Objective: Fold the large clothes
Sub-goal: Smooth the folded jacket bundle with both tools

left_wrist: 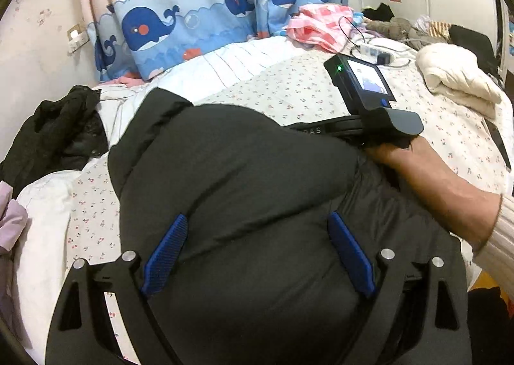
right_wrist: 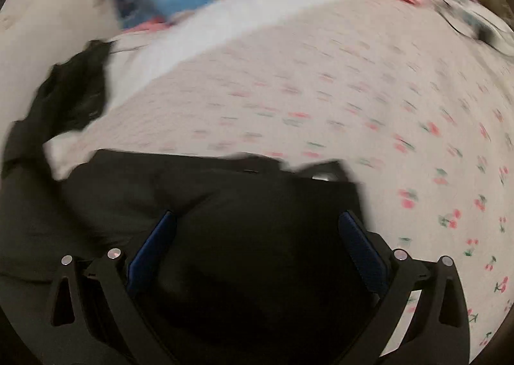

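While the black padded jacket (left_wrist: 244, 172) is lying bunched on the cherry-print bed (left_wrist: 305, 89), both the left gripper (left_wrist: 257, 256) and right gripper (right_wrist: 257, 256) are pressing wide-open jaws over it, likely flattening it for folding.

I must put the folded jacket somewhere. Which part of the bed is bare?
Free: the cherry-print sheet between the black jacket and the pink cloth. Crowded: the cream coat on the right, the dark clothes on the left.

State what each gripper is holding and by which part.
Neither visibly grips: left gripper and right gripper both stand open over the black padded jacket.
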{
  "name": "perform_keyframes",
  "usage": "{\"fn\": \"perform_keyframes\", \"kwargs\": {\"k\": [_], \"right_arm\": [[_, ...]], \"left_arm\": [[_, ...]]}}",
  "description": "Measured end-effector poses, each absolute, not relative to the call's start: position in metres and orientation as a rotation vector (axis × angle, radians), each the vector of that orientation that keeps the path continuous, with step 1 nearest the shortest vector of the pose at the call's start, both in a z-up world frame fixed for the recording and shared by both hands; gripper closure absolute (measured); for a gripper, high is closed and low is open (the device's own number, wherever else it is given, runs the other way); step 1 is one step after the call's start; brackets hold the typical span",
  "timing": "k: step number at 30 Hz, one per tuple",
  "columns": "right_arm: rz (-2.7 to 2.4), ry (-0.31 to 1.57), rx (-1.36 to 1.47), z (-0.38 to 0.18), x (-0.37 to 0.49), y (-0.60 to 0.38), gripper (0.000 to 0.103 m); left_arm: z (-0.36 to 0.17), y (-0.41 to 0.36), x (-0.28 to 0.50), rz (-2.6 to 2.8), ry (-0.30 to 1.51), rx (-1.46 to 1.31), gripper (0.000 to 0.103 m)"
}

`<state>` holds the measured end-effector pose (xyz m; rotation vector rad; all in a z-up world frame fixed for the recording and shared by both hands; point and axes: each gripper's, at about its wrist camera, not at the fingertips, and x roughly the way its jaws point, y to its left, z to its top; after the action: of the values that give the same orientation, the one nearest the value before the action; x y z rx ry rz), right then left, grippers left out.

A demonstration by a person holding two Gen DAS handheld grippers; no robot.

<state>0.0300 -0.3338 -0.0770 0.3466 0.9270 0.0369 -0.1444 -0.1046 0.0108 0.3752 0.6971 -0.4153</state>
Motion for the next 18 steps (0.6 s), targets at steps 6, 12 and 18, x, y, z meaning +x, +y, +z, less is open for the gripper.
{"fn": "perform_keyframes", "kwargs": {"k": [6,12,18], "right_arm": [[0.045,0.939,0.305,-0.073,0.03,-0.33,0.006],[0.066,0.95,0.317,-0.062,0.02,-0.334,0.006],[0.117,0.678,0.286,0.011,-0.036,-0.329,0.006]], "left_arm": [[0.009,-0.109,-0.148,-0.404,0.697,0.39,0.016],[0.009,-0.106,-0.144,-0.394,0.693,0.398,0.016],[0.009,-0.104,-0.145,-0.384,0.693,0.389,0.016]]}}
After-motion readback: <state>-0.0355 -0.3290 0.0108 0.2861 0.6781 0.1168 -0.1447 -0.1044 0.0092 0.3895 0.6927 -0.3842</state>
